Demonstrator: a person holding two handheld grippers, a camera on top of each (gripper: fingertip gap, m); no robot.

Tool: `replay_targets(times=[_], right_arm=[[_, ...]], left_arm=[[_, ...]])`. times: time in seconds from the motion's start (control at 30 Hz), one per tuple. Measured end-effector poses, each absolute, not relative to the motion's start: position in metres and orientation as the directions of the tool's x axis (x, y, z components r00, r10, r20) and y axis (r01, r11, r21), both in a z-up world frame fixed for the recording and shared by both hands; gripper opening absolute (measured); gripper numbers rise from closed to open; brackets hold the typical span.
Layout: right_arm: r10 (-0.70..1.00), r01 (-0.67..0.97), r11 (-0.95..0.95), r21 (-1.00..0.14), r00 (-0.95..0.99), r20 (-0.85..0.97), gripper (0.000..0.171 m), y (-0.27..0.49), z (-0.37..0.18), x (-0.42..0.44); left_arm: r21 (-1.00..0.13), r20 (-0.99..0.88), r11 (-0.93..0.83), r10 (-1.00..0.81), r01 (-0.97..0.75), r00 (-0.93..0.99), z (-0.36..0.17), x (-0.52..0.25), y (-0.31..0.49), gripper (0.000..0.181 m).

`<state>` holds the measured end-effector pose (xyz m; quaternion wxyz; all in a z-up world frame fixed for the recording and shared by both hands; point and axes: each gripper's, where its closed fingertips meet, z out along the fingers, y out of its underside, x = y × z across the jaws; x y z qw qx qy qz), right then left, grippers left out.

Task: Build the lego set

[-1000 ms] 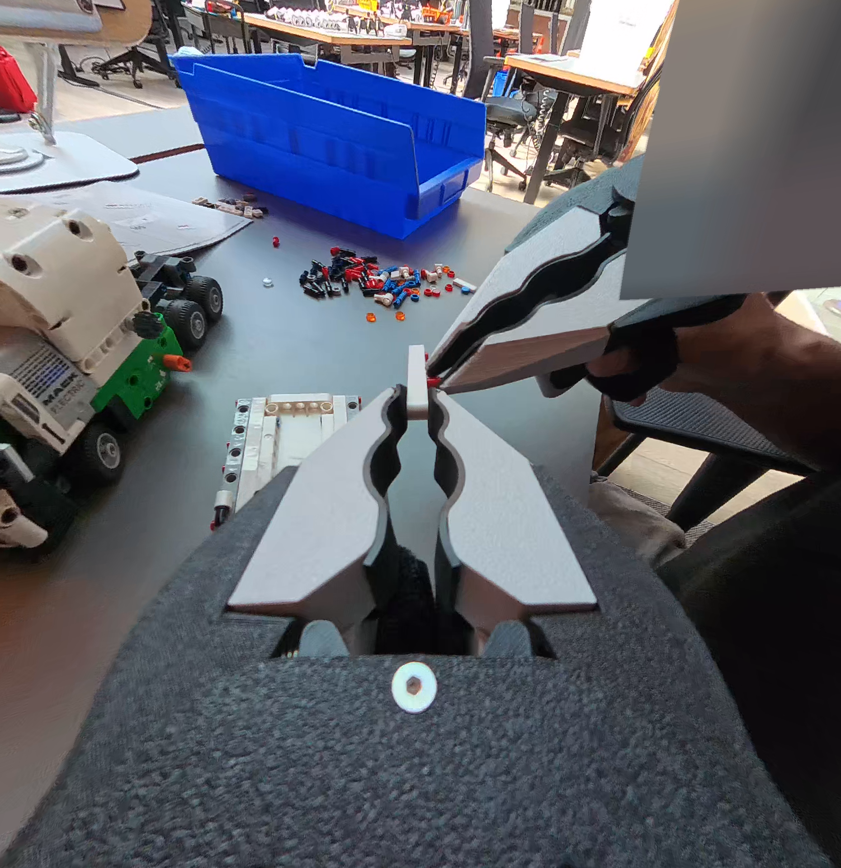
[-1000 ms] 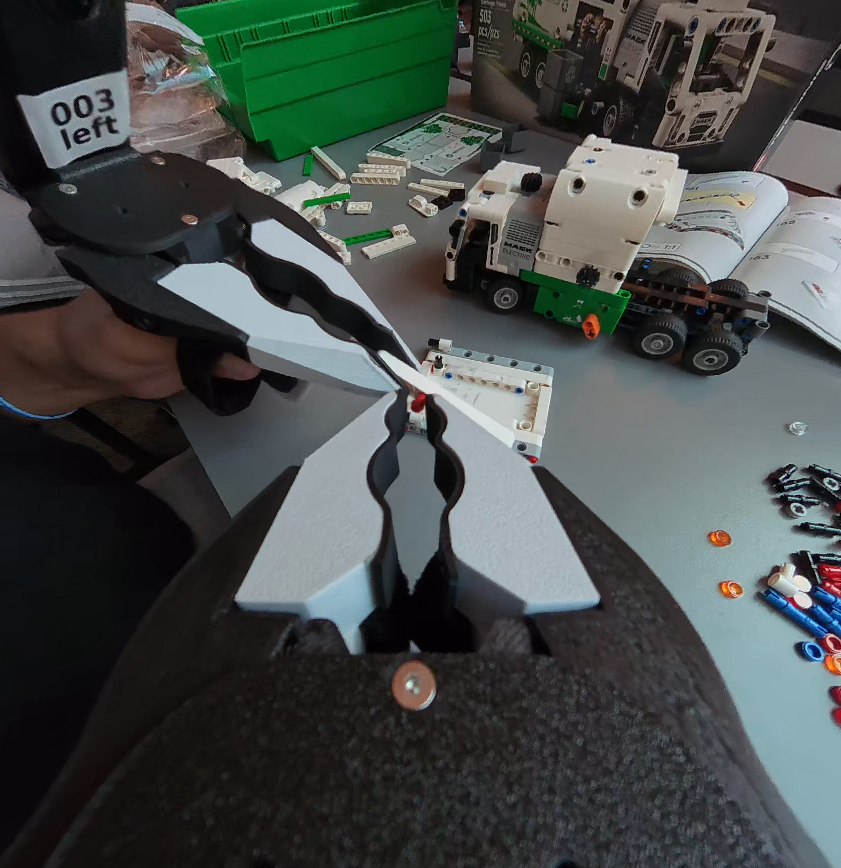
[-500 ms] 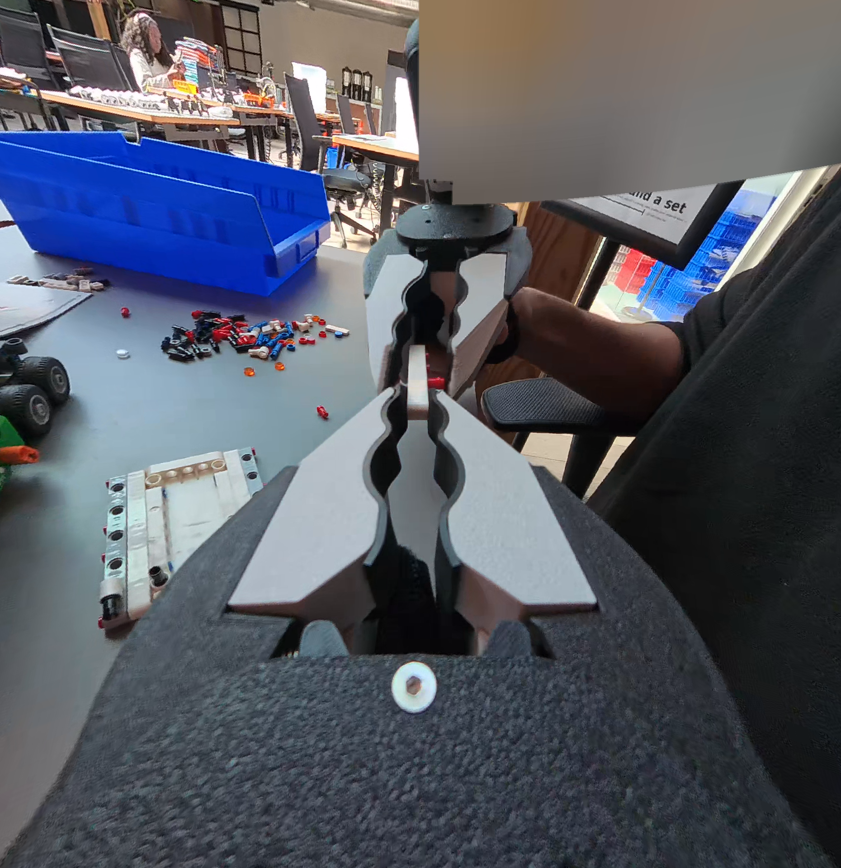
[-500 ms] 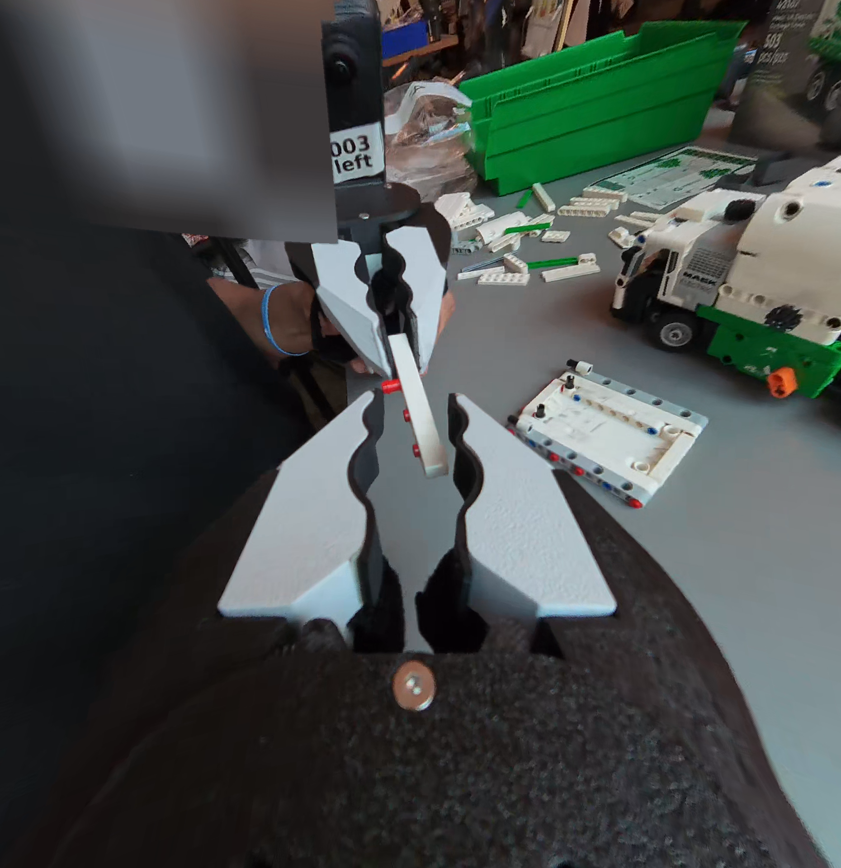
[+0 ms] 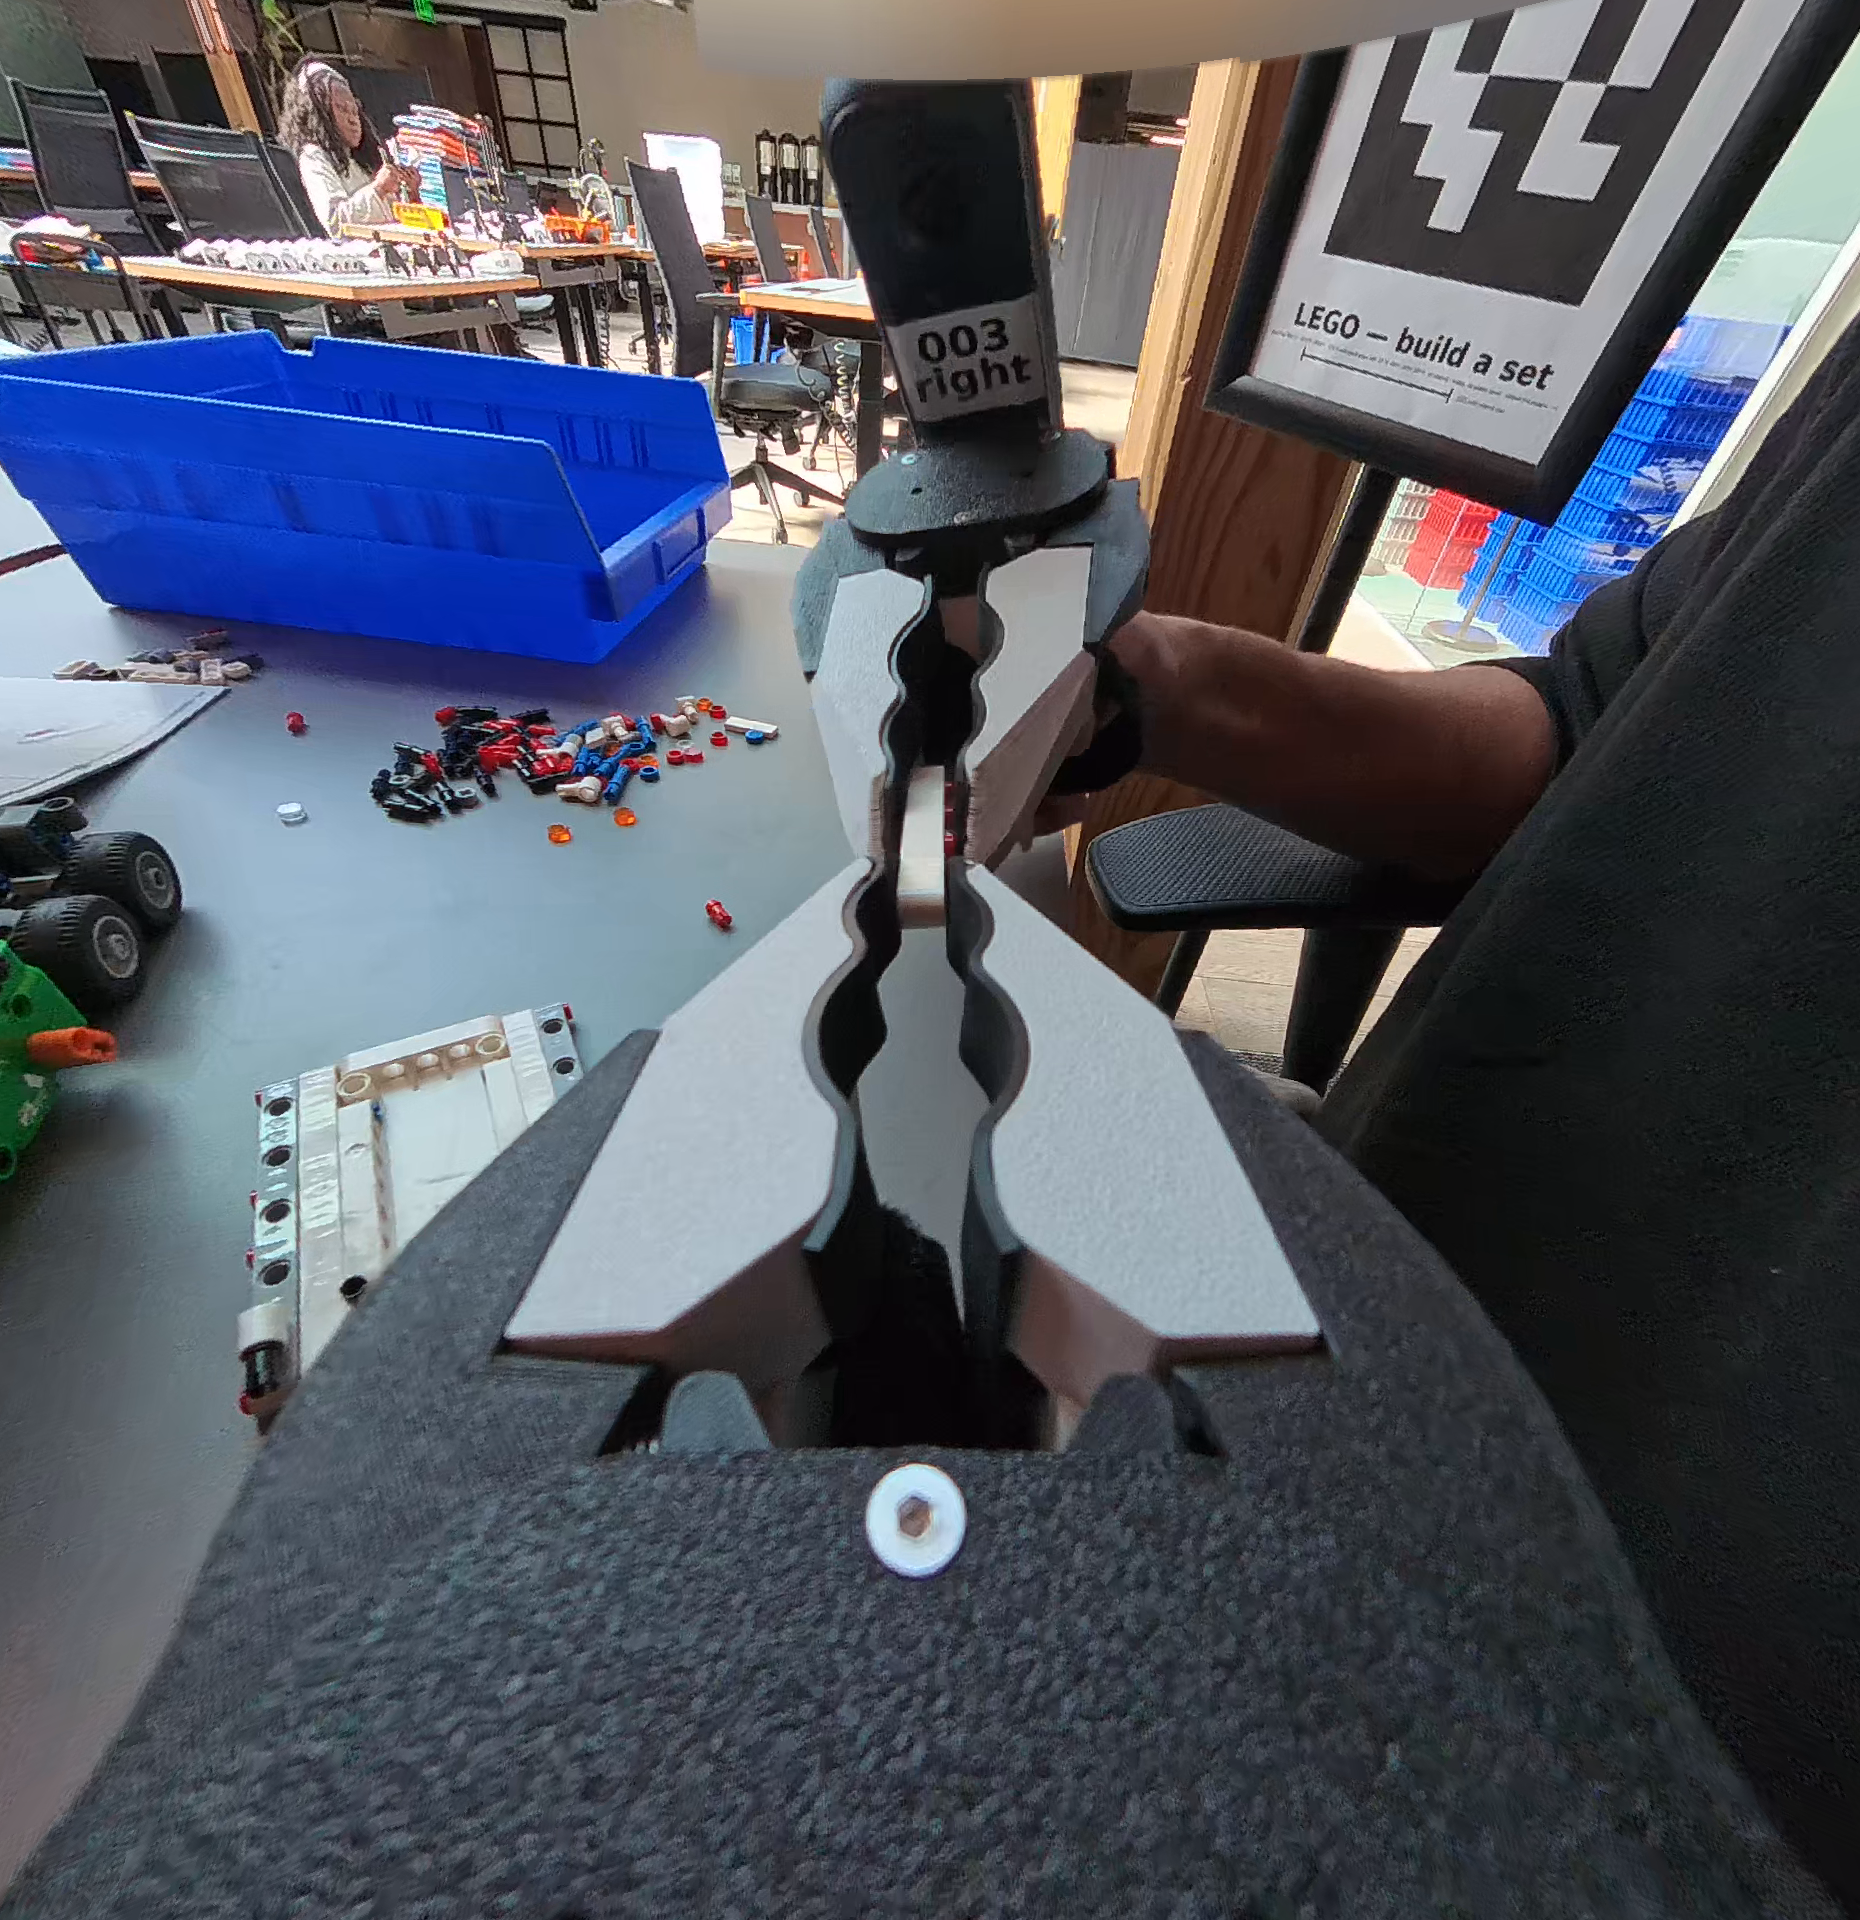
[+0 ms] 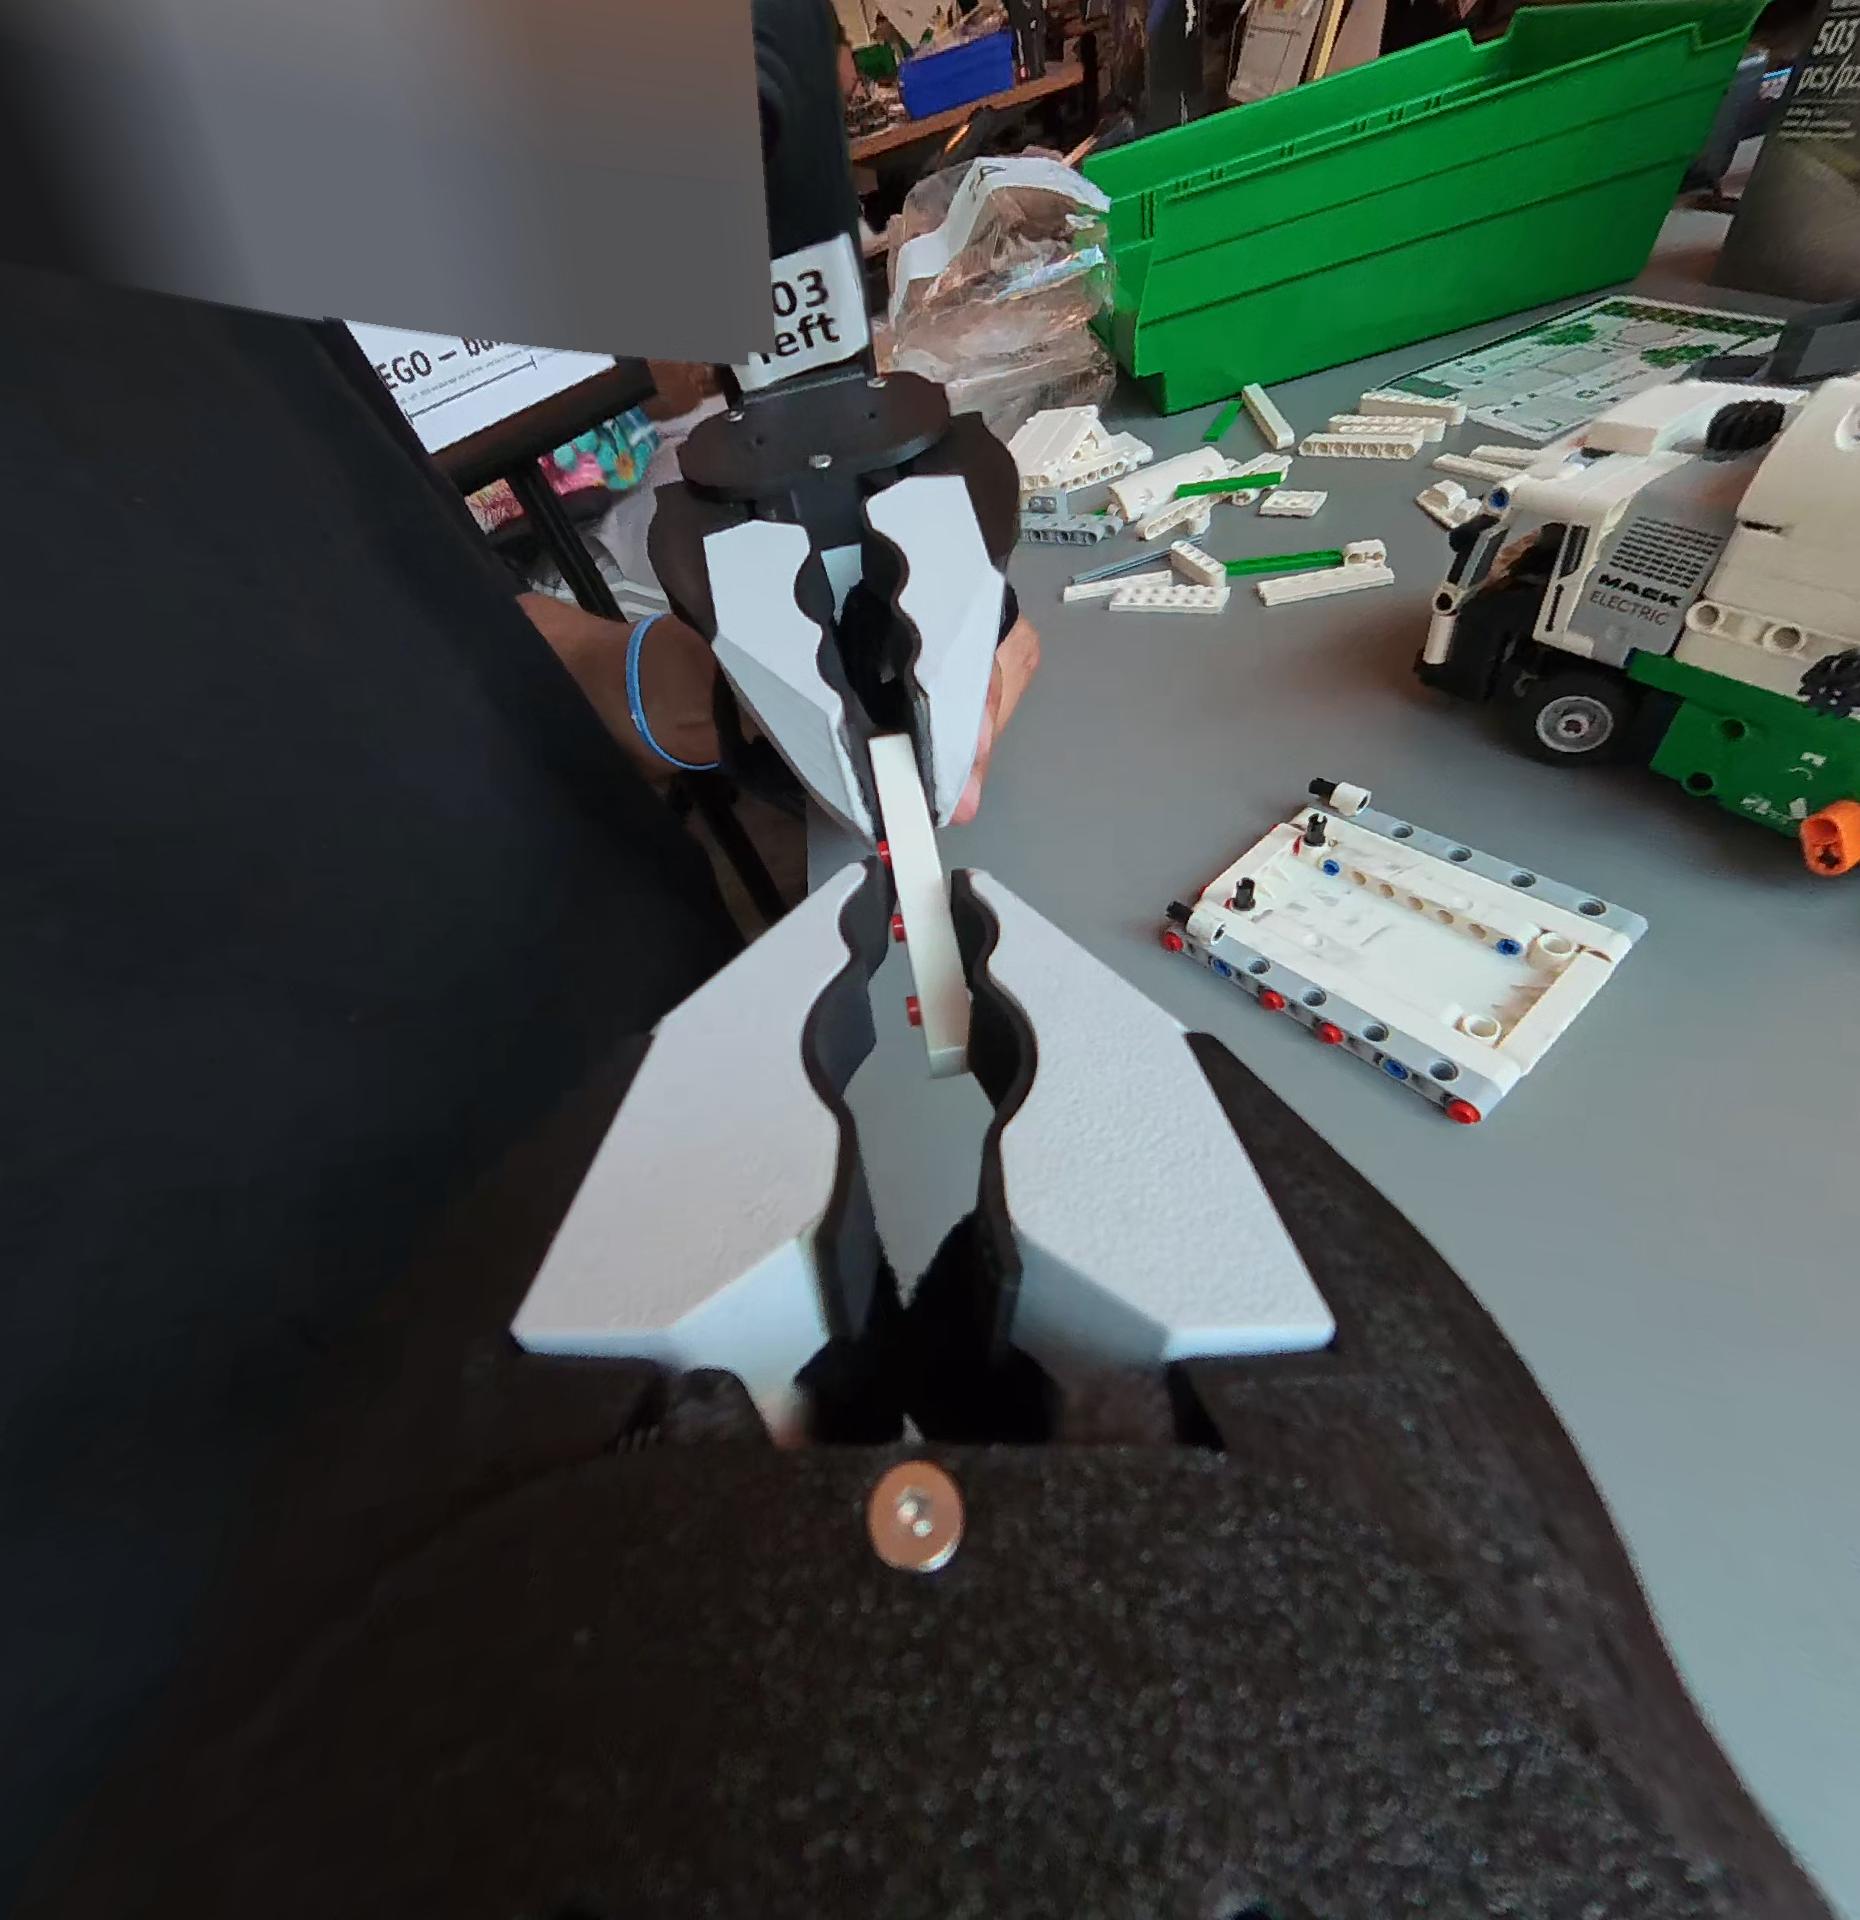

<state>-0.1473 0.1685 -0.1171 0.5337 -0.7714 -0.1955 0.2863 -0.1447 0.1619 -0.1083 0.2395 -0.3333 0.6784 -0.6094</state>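
Passing the white piece between two grippers

The left gripper [image 5: 921, 883] pinches the white beam [image 6: 921, 914]; the right gripper [image 6: 910, 883] sits loosely around it and should squeeze next.

Both grippers are held tip to tip off the table's near edge, pointed at each other. The left gripper [image 5: 920, 883] is clamped on a white beam [image 6: 921, 914], jaws nearly shut. The right gripper [image 6: 910, 883] is set around the same beam, a narrow gap showing. Each handle is gripped by a bare hand [image 5: 1113, 717].
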Motion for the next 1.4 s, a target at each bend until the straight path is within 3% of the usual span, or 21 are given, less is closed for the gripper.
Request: replay_targets(times=[0.37, 0.5, 0.97, 1.4], right_arm=[[0.553, -0.237, -0.249, -0.939, 0.762, -0.338, 0.022, 0.177, -0.1, -0.122], [0.563, -0.305, -0.239, -0.922, 0.73, -0.388, 0.015, 0.178, -0.1, -0.116], [0.577, -0.367, -0.282, -0.886, 0.673, -0.462, 0.008, 0.173, -0.098, -0.111], [0.599, -0.359, -0.248, -0.9, 0.673, -0.434, 0.008, 0.17, -0.093, -0.113]], left_arm=[[-0.974, 0.219, -0.128, -0.751, -0.188, -0.623, -0.098, -0.134, 0.182, 0.006], [-0.96, 0.28, -0.193, -0.734, -0.205, -0.619, -0.095, -0.132, 0.189, 0.006], [-0.919, 0.386, -0.346, -0.697, -0.188, -0.604, -0.084, -0.133, 0.209, 0.007], [-0.906, 0.417, -0.358, -0.66, -0.227, -0.624, -0.086, -0.134, 0.201, 0.011]])
